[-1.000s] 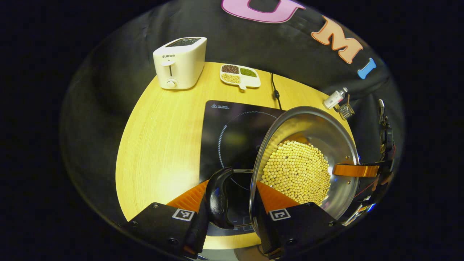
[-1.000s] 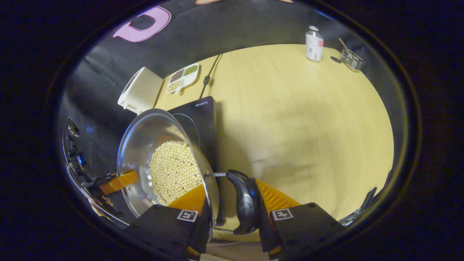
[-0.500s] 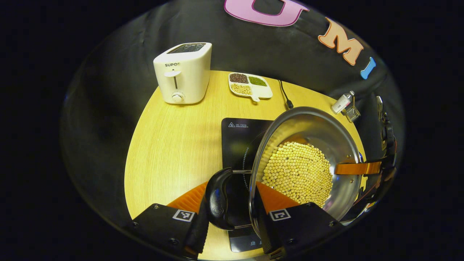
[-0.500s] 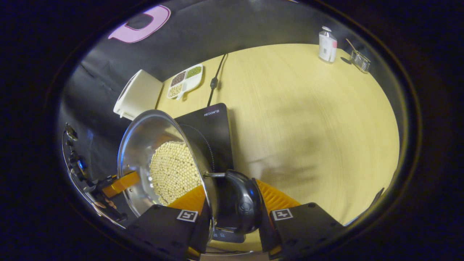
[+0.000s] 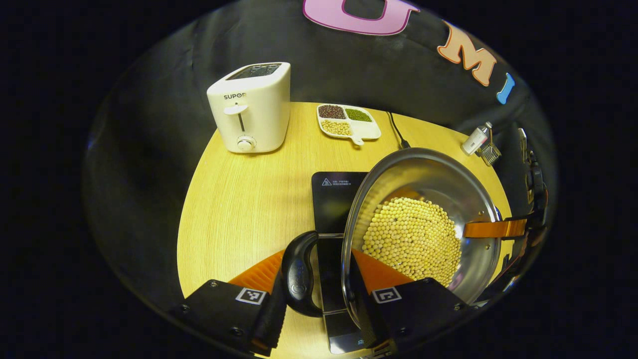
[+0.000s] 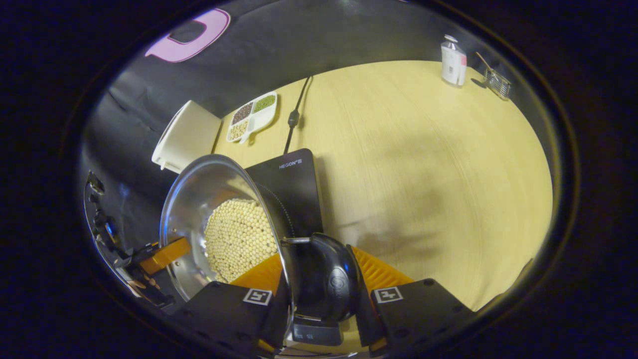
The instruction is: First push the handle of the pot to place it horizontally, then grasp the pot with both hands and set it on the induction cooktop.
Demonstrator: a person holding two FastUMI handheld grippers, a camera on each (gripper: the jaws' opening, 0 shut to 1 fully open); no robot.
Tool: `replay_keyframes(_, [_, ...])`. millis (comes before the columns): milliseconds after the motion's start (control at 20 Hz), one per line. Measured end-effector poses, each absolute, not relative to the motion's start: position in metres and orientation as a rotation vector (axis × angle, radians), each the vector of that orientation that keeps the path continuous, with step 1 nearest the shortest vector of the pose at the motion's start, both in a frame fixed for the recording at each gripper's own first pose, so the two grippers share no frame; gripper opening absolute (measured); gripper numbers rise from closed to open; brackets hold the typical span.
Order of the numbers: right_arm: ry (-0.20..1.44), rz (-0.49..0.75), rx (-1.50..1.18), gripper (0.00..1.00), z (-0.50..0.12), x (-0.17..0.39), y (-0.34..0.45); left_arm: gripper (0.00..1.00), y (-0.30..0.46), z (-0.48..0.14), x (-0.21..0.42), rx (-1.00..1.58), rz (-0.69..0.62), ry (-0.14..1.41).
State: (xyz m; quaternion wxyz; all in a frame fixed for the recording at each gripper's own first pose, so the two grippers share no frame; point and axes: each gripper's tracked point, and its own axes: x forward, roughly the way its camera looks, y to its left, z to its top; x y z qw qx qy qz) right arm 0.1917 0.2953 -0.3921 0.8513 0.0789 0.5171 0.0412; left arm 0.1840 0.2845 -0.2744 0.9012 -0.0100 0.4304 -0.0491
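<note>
left claw (image 5: 319, 271): two black blocky finger mounts, each with a square black-and-white tag and small screws; finger faces ribbed. right claw (image 6: 316, 274): same build, tags on both mounts, ribbed inner faces.

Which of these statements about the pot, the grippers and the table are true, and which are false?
1. The pot holds pale round beans. True.
2. The toaster lies on its side. False: it stands upright.
3. The left gripper grips a pot handle. True.
4. The dish sits on the cooktop. False: it rests on the table, behind the cooktop.
5. The right gripper is free of the pot. False: it grips the other handle.
</note>
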Motion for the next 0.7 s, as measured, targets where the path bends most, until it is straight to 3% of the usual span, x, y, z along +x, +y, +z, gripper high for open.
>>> replay_keyframes(200, [1.098,0.104,0.176,0.57,-0.392,0.191,0.297,0.65,0.285,-0.275,0.182,-0.024,-0.078,0.897])
replay_keyframes(250, [1.100,0.116,0.187,0.61,-0.391,0.191,0.299,0.65,0.286,-0.275,0.183,-0.030,-0.059,0.897])
replay_keyframes(350, [1.097,0.125,0.191,0.61,-0.391,0.188,0.298,0.70,0.288,-0.274,0.183,-0.025,-0.013,0.883])
replay_keyframes(400, [1.079,0.127,0.180,0.53,-0.389,0.189,0.295,0.75,0.294,-0.273,0.184,0.001,0.015,0.871])
replay_keyframes(500, [1.024,0.155,0.166,0.70,-0.380,0.192,0.293,0.90,0.300,-0.261,0.187,0.052,0.054,0.814])
replay_keyframes(550, [0.988,0.173,0.162,0.91,-0.372,0.195,0.291,1.00,0.299,-0.259,0.191,0.052,0.061,0.784])
replay_keyframes(600, [0.952,0.187,0.159,0.95,-0.362,0.196,0.288,0.99,0.297,-0.245,0.186,0.047,0.068,0.751])
replay_keyframes(700, [0.878,0.211,0.150,0.93,-0.343,0.201,0.280,0.99,0.292,-0.230,0.180,0.048,0.093,0.707])
